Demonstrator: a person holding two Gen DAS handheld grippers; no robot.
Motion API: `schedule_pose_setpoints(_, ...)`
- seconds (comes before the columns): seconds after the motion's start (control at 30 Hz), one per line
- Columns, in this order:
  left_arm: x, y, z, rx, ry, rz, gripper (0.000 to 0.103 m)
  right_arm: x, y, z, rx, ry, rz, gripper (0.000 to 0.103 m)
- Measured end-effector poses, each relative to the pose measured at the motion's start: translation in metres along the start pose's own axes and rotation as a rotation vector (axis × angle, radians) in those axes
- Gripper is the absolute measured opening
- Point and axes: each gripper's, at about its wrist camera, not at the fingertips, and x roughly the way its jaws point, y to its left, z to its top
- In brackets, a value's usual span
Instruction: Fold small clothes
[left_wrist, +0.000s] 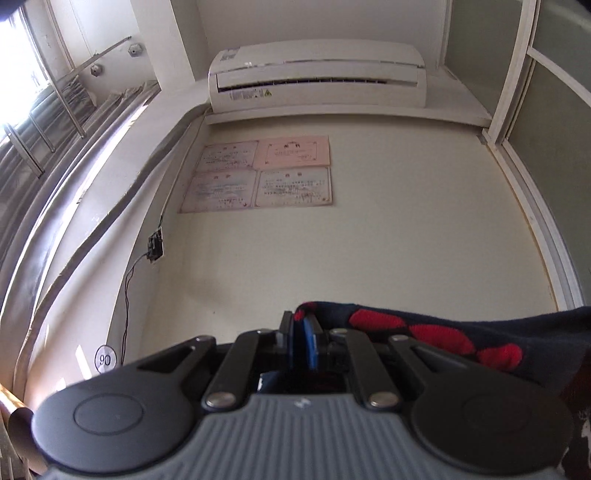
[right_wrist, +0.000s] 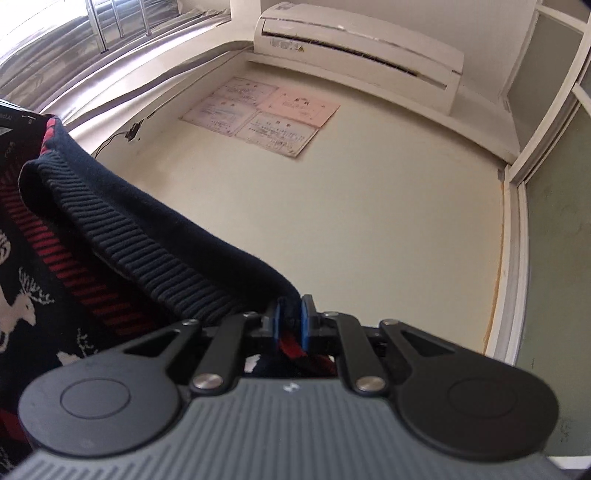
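**A:** Right, both claws were up high, pointing at the wall. Left gripper had its blue pads pinched nearly flat on an edge of the sweater, the navy knit with red patches running off to the right.

**B:** And the right one?

**A:** Right gripper was clamped too, a bit wider, on thicker stuff: red and navy fabric was bunched between the pads. The ribbed band of the sweater draped off to the left, reindeer pattern hanging below it.

**B:** So the garment was in the air, strung between the two?

**A:** Looked that way. No table was in either view, only the wall, the air conditioner and the certificates.

**B:** What did the step need?

**A:** My read: it was a lift to let it hang flat. Keep both grips level and the edge taut but not stretched, and let the body drop straight before laying it down. The left pinch looked shallow, so jerking could slip it.
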Motion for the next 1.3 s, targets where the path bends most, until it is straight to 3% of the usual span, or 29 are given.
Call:
schedule_pose_setpoints(0.1,0.023,-0.008,-0.041,0.032,0.142,-0.007,0.007,0.028,0.018,-0.048,0.043,0.133,0.062,0.014)
schedule_pose_setpoints(0.2,0.052,-0.019,-0.114,0.065,0.347,-0.013,0.007,0.061,0.045,-0.123,0.096,0.303,0.114,0.014)
schedule_pose_setpoints(0.3,0.084,-0.035,-0.215,0.083,0.58,-0.002,0.007,0.1,0.085,-0.214,0.16,0.528,0.167,0.015)
schedule_pose_setpoints(0.43,0.119,-0.058,-0.372,0.104,0.922,0.055,0.007,0.145,0.141,-0.339,0.235,0.922,0.21,0.027)
schedule_pose_setpoints(0.5,0.121,-0.063,-0.428,0.1,1.051,0.086,0.007,0.144,0.147,-0.359,0.289,0.97,0.216,0.027)
schedule_pose_setpoints(0.53,0.116,-0.065,-0.444,0.114,1.057,0.105,0.007,0.14,0.142,-0.358,0.363,0.958,0.247,0.027)
schedule_pose_setpoints(0.6,0.102,-0.069,-0.456,0.167,0.996,0.111,0.007,0.133,0.128,-0.347,0.542,0.934,0.328,0.029)
schedule_pose_setpoints(0.7,0.109,-0.058,-0.454,0.096,0.995,0.096,0.007,0.131,0.126,-0.342,0.777,0.951,0.514,0.03)
schedule_pose_setpoints(0.87,0.119,-0.036,-0.459,-0.033,1.039,0.105,0.009,0.15,0.178,-0.347,0.767,1.07,0.686,0.029)
schedule_pose_setpoints(0.97,0.118,-0.039,-0.46,-0.022,1.034,0.099,0.009,0.178,0.205,-0.369,0.792,1.135,0.663,0.029)
schedule_pose_setpoints(1.03,0.119,-0.038,-0.462,-0.03,1.034,0.096,0.009,0.211,0.214,-0.378,0.819,1.12,0.632,0.024)
schedule_pose_setpoints(1.13,0.119,-0.036,-0.461,-0.048,1.032,0.092,0.009,0.257,0.21,-0.389,0.767,1.045,0.442,0.023)
schedule_pose_setpoints(1.23,0.119,-0.035,-0.461,-0.057,1.027,0.083,0.01,0.283,0.206,-0.393,0.762,1.059,0.308,0.029)
schedule_pose_setpoints(1.3,0.119,-0.034,-0.461,-0.064,1.029,0.081,0.011,0.281,0.195,-0.387,0.803,1.05,0.338,0.029)
